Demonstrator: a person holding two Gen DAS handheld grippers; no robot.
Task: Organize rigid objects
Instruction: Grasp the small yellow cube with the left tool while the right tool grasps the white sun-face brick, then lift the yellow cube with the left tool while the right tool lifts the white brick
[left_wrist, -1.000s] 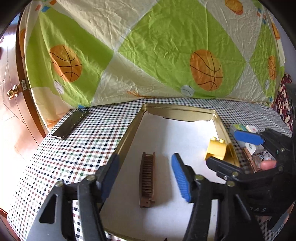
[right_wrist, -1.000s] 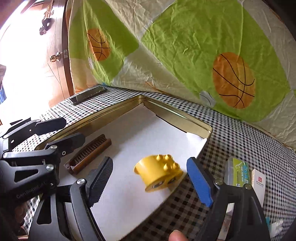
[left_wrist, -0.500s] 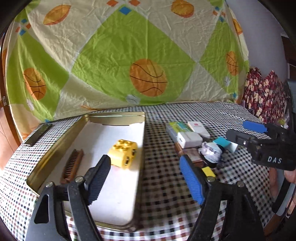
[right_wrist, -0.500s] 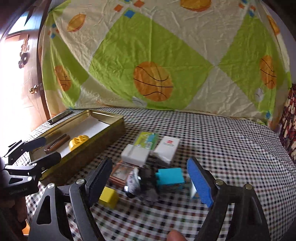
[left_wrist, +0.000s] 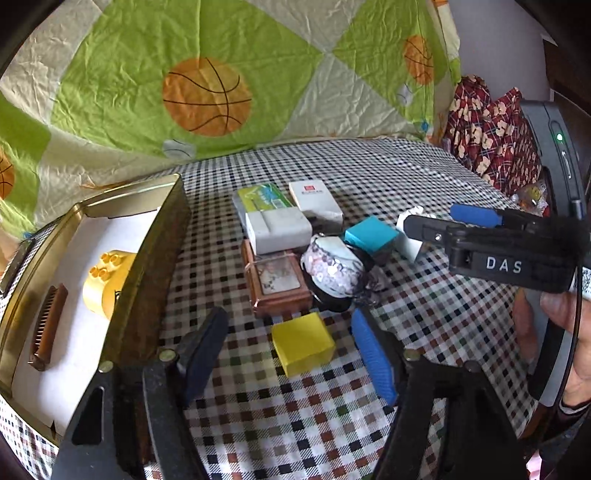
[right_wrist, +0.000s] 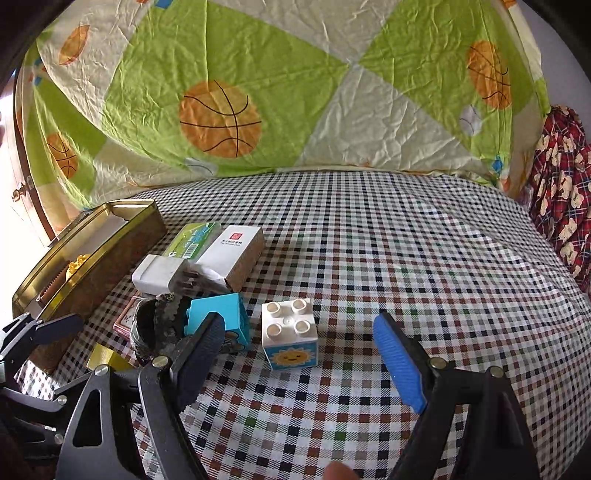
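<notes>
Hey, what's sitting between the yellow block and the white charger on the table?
A brown framed tile lies between the yellow block and the white charger, seen best in the left wrist view.

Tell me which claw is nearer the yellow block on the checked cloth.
Left. The yellow block lies between the left claw's closing jaws, untouched. The right claw is off to its right, framing the white sun brick.

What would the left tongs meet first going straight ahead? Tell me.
Most likely the yellow block: it lies on the checked cloth between the closing jaws of the left tongs, untouched so far. Depth is hard to judge.
</notes>
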